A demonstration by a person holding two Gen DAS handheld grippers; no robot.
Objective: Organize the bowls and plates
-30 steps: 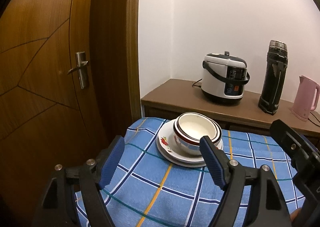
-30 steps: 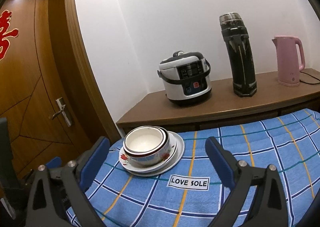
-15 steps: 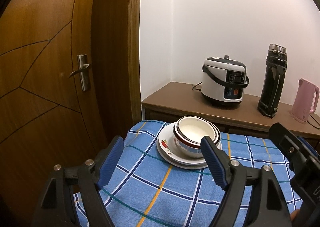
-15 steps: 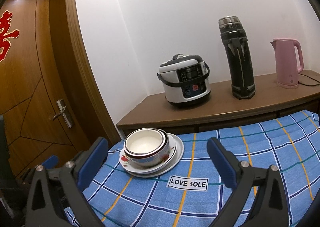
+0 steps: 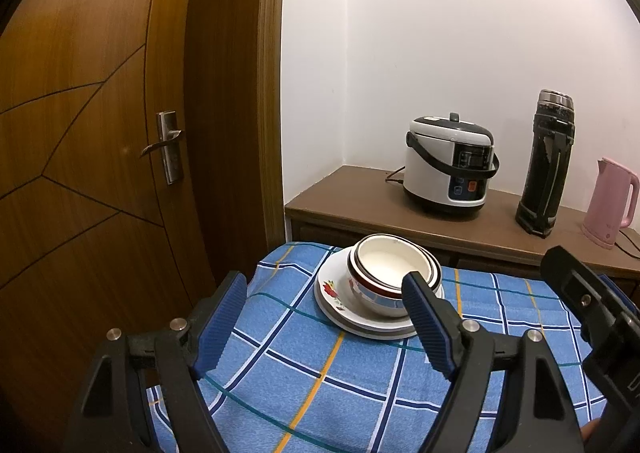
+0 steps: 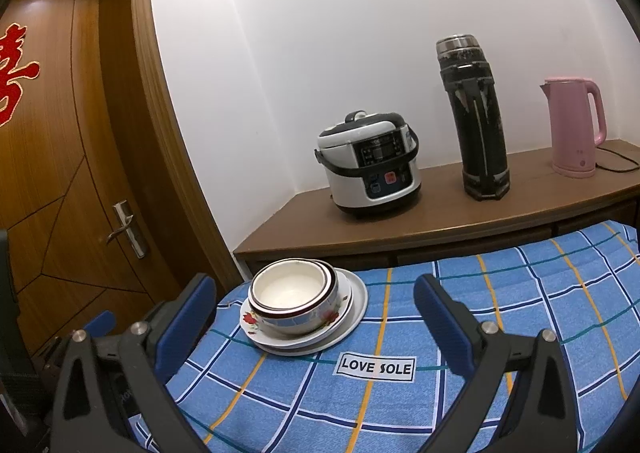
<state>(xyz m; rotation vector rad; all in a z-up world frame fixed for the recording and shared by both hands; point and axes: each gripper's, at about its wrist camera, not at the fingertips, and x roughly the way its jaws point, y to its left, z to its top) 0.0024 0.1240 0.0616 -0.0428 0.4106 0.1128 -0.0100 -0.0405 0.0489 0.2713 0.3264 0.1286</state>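
Observation:
White bowls with dark red rims sit nested on a stack of flowered white plates, at the far left corner of a table under a blue checked cloth. My left gripper is open and empty, well short of the stack and above the cloth. My right gripper is open and empty too, held back from the stack. The right gripper's body shows at the right edge of the left wrist view.
Behind the table a brown sideboard carries a white rice cooker, a tall black thermos and a pink kettle. A wooden door with a metal handle stands close on the left. A "LOVE SOLE" label lies on the cloth.
Both grippers have drawn back and risen slightly from the stack, which looks a little smaller and lower in each view. The bowls and plates have not moved.

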